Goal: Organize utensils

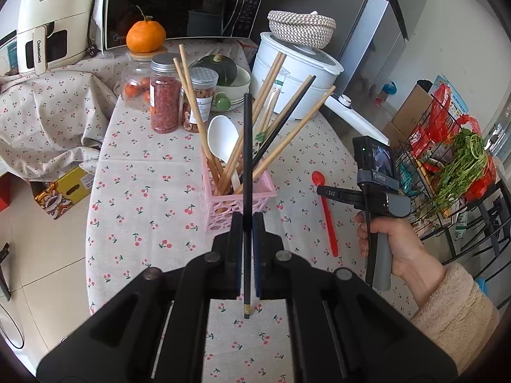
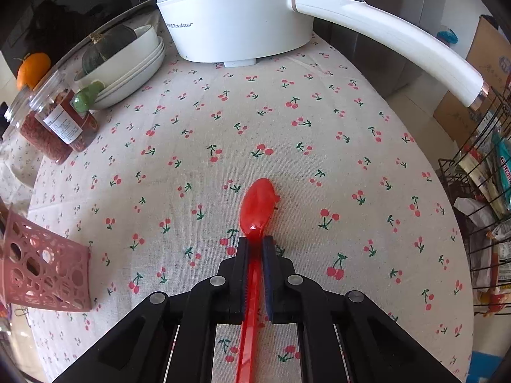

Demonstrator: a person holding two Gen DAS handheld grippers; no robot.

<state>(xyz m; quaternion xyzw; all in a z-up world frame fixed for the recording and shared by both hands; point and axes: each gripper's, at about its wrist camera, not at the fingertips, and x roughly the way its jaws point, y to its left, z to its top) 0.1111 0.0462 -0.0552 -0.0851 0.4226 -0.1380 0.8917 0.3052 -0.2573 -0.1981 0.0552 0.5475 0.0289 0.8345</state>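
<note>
My left gripper (image 1: pixel 247 220) is shut on a black chopstick (image 1: pixel 247 159), holding it upright in front of the pink utensil basket (image 1: pixel 238 199). The basket holds several wooden chopsticks (image 1: pixel 191 102), a black chopstick (image 1: pixel 284 118) and a white spoon (image 1: pixel 222 138). In the right wrist view my right gripper (image 2: pixel 255 241) has its fingers closed around the handle of a red spoon (image 2: pixel 258 206) that lies on the cherry-print tablecloth (image 2: pixel 223 121). The red spoon (image 1: pixel 325 210) and the right gripper (image 1: pixel 322 191) also show in the left wrist view. The basket's corner (image 2: pixel 44 271) shows at the left of the right wrist view.
A white electric pot (image 2: pixel 236 16) with a long handle (image 2: pixel 399 41) stands at the back. Jars (image 1: pixel 164 95), stacked bowls with a green squash (image 1: pixel 220 70), an orange (image 1: pixel 146 36), a microwave (image 1: pixel 185 3) sit behind. A wire rack with groceries (image 1: pixel 447 166) stands right of the table.
</note>
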